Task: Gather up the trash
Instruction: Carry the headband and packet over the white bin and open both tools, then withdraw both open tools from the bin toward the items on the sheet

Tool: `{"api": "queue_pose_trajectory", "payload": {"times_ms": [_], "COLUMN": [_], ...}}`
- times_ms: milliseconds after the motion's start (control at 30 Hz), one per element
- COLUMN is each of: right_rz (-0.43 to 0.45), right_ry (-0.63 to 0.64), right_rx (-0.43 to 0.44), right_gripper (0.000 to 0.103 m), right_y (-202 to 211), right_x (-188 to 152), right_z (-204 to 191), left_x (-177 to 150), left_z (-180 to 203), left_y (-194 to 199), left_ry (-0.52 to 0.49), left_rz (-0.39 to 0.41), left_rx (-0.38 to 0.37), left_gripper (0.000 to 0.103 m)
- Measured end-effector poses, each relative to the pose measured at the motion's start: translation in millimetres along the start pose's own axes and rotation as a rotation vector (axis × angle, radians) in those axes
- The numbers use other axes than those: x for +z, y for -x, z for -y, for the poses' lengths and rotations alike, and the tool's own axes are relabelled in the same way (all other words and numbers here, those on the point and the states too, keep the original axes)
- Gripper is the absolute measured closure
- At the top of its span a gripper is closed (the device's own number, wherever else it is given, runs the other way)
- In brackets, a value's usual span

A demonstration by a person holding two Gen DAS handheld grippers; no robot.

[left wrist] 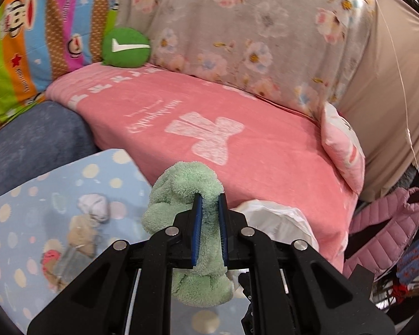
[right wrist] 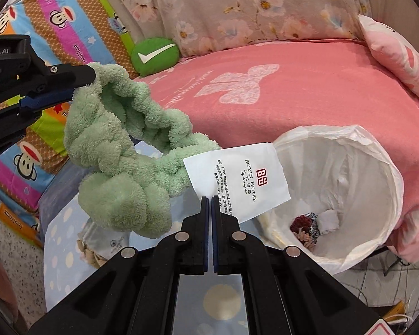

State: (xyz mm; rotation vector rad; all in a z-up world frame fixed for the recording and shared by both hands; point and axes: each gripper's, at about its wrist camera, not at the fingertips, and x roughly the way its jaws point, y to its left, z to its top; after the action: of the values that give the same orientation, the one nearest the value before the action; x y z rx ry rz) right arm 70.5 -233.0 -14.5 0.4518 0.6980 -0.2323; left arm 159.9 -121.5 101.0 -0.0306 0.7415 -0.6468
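Fingers of both grippers were pinched shut: left gripper (left wrist: 209, 195) on a green fluffy headband (right wrist: 120, 139), right gripper (right wrist: 209, 199) on a hotel paper packet (right wrist: 243, 178). Mid-carry, I judged; next, release over the lined bin (right wrist: 371, 150).

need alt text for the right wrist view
The right gripper pinches a white Boyin Hotel paper packet beside a white-lined trash bin with scraps inside. At left, the left gripper holds up a fluffy green headband before a pink blanket.
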Motion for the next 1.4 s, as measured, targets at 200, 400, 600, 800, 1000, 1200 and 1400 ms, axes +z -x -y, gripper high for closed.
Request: {"api": "queue_pose_trajectory", "payload": {"times_ms": [200, 400, 600, 800, 1000, 1200, 1400], "right_rz": [0.018, 0.020, 0.009, -0.005, -0.012, -0.016, -0.025], "right_ry": [-0.082, -0.152, -0.194, -0.195, -0.193, -0.180, -0.131], "right_rx": [-0.064, -0.119, -0.149, -0.146, -0.144, -0.128, -0.111], "right_gripper": [0.101, 0.101, 0.101, 0.100, 0.084, 0.073, 0.066], "right_y": [11.0, 11.7, 3.5, -5.8, -11.6, -12.3, -12.3], "right_x": [2.6, 6.6, 7.6, 9.9, 10.8, 7.6, 3.5], "right_z": [57.1, 105.0, 134.4, 144.7, 141.3, 126.6, 100.2], "left_x": [-8.3, -17.7, -28.8, -30.0, -33.1, -38.8, -47.5], "left_z": [50.6, 88.4, 107.7, 107.6, 88.3, 59.4, 29.1], "left_y": [-34.7, -71.7, -99.0, -103.2, -99.2, -94.1, -85.1], "left_ry": [-0.063, -0.108, -0.138, -0.137, -0.124, -0.087, -0.040], "left_rz": [-0.045, -0.102, -0.140, -0.113, -0.094, -0.099, -0.106], "left_rx": [-0.078, -0.141, -0.182, -0.137, -0.057, -0.014, 0.028], "left_gripper": [0.092, 0.092, 0.091, 0.056, 0.037, 0.037, 0.037]}}
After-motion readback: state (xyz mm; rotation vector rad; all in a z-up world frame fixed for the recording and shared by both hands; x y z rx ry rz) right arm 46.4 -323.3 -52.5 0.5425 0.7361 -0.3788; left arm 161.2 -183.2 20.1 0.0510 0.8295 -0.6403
